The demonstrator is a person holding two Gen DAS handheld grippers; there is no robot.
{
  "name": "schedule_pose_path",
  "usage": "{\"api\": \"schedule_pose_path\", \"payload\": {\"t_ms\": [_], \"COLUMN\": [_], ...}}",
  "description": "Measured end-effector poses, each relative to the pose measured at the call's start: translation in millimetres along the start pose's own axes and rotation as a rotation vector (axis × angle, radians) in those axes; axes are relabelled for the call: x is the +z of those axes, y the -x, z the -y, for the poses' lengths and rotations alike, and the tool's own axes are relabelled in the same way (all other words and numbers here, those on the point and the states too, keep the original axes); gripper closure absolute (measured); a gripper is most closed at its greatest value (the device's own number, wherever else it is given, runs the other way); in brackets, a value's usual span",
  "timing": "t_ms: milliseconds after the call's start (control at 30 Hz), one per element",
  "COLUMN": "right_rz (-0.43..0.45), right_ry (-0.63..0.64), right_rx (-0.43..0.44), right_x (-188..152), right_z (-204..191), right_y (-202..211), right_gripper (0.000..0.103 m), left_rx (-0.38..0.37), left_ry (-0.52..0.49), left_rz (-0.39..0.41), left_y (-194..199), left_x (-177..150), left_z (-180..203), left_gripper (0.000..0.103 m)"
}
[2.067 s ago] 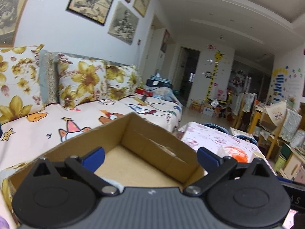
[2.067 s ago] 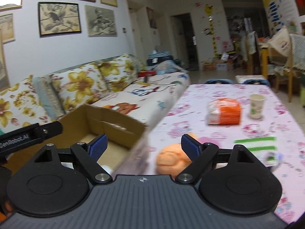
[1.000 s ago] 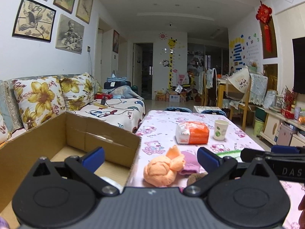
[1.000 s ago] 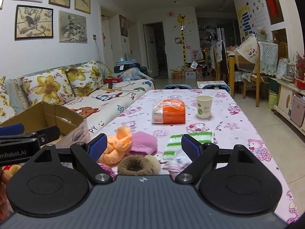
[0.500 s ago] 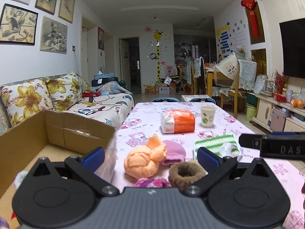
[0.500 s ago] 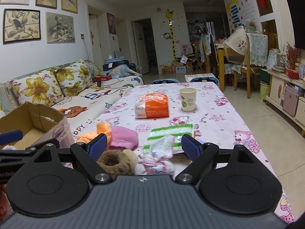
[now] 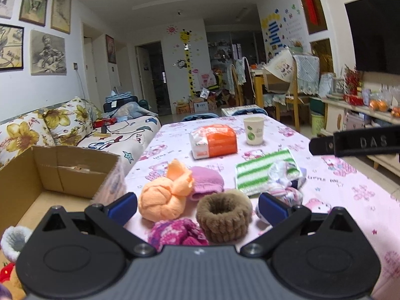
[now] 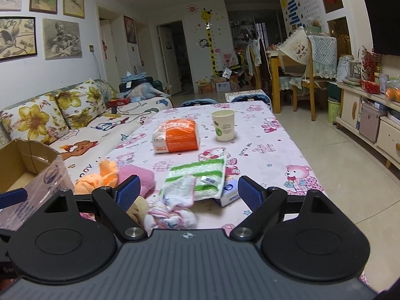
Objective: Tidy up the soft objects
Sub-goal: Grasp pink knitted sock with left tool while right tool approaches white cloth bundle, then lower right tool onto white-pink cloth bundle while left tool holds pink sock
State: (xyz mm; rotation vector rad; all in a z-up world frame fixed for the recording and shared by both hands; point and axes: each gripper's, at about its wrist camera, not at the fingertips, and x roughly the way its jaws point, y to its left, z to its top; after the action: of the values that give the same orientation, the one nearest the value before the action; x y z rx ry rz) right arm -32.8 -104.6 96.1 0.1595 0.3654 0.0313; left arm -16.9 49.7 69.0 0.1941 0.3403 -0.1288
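Now the left hand-held gripper (image 7: 197,206) hangs wide open and empty over the near edge of the tabletop (image 7: 332,175), its fingers flanking an orange knotted cloth (image 7: 160,200), a brown ring (image 7: 223,215) and a magenta knit (image 7: 175,232), with a pink mitten (image 7: 207,182) just behind. The right hand-held gripper (image 8: 189,192) is equally spread and empty above a white bundle (image 8: 170,215) touching the green striped cloth (image 8: 197,175). Farther along, the tabletop lies bare past a tissue pack (image 8: 176,136) and paper cup (image 8: 223,125); the cardboard box (image 7: 62,165) crowds the left edge beside the sofa (image 7: 62,127).
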Motion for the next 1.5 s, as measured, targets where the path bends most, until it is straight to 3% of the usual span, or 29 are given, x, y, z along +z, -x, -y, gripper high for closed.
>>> {"api": "schedule_pose_path", "payload": {"t_ms": [300, 733, 933, 1233, 1333, 1500], "right_rz": [-0.071, -0.2, -0.247, -0.254, -0.267, -0.272], "right_ry": [-0.037, -0.111, -0.118, -0.096, -0.102, -0.106], "right_rx": [-0.02, 0.081, 0.107, 0.124, 0.14, 0.156], "right_x": [-7.3, -20.2, -25.9, -28.7, -29.1, -30.2], "right_z": [0.3, 2.6, 0.7, -2.1, -1.4, -0.3], "right_y": [-16.9, -44.1, -54.8, -63.9, -67.0, -70.1], "right_gripper": [0.0, 0.0, 0.0, 0.0, 0.0, 0.001], "left_rx": [0.029, 0.046, 0.035, 0.035, 0.045, 0.039], "left_ry": [-0.053, 0.149, 0.148, 0.237, 0.241, 0.247], "left_rz": [-0.048, -0.207, -0.226, -0.292, -0.302, -0.306], "left_y": [-14.7, -58.4, -70.5, -86.4, -88.3, -87.9], "left_x": [-12.7, -27.8, -30.1, -35.7, -36.8, -37.6], "left_z": [6.3, -24.8, -22.1, -36.6, -37.4, -39.6], "left_gripper": [0.001, 0.001, 0.001, 0.017, 0.027, 0.032]}}
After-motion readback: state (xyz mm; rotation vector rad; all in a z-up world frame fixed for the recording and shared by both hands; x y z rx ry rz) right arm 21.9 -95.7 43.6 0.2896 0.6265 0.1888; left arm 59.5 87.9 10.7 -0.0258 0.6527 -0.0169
